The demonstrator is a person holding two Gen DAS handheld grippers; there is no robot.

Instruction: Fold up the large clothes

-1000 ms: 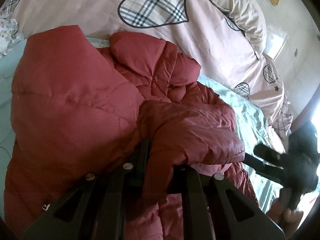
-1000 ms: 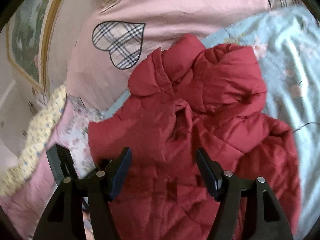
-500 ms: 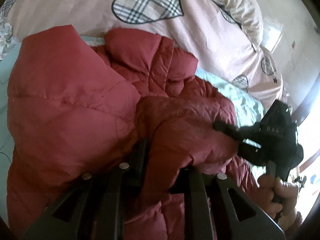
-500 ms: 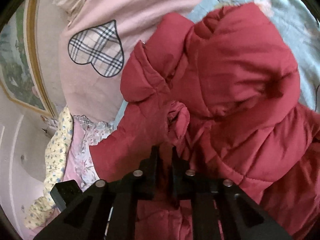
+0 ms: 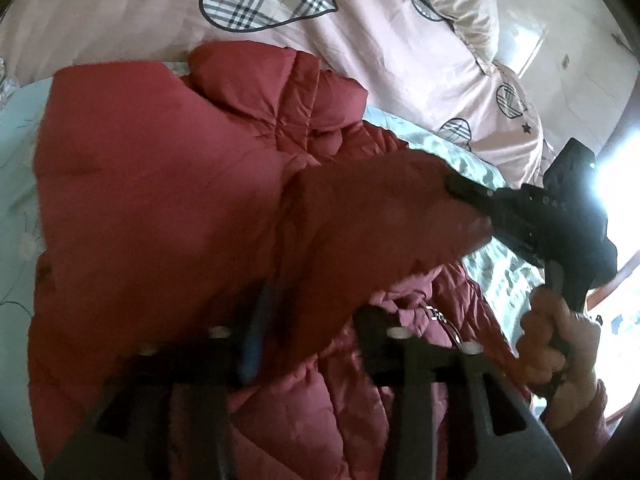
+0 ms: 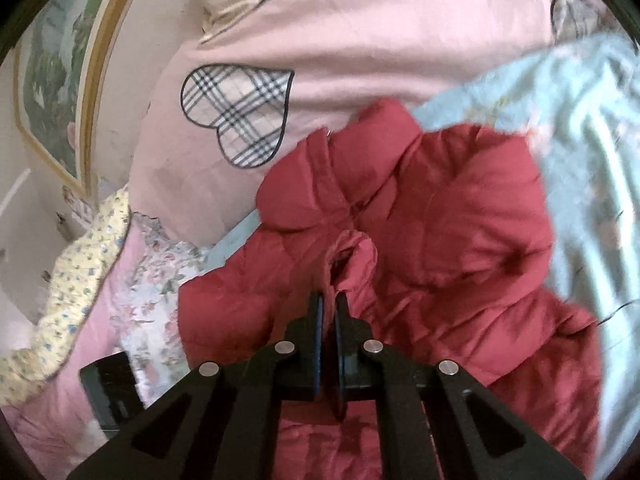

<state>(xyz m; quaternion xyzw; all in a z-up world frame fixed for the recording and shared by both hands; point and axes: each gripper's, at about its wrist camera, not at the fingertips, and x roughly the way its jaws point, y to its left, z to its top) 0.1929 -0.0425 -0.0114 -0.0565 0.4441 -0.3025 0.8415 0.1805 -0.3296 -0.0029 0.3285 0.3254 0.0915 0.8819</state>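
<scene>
Red padded jacket (image 6: 440, 216) lies on blue sheet (image 6: 580, 128), collar toward pink duvet (image 6: 360, 40); right gripper (image 6: 328, 304) clamped on sleeve fold; left gripper (image 5: 308, 308) jaws just opened, fabric loose between; only left view shows hand (image 5: 560, 340).

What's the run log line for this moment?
left gripper: jaws opening, sleeve between | right gripper: shut on red puffer jacket sleeve | bed: pink quilt

The left gripper (image 5: 308, 316) has just been opening around fabric; the right gripper (image 6: 329, 312) is clamped.
</scene>
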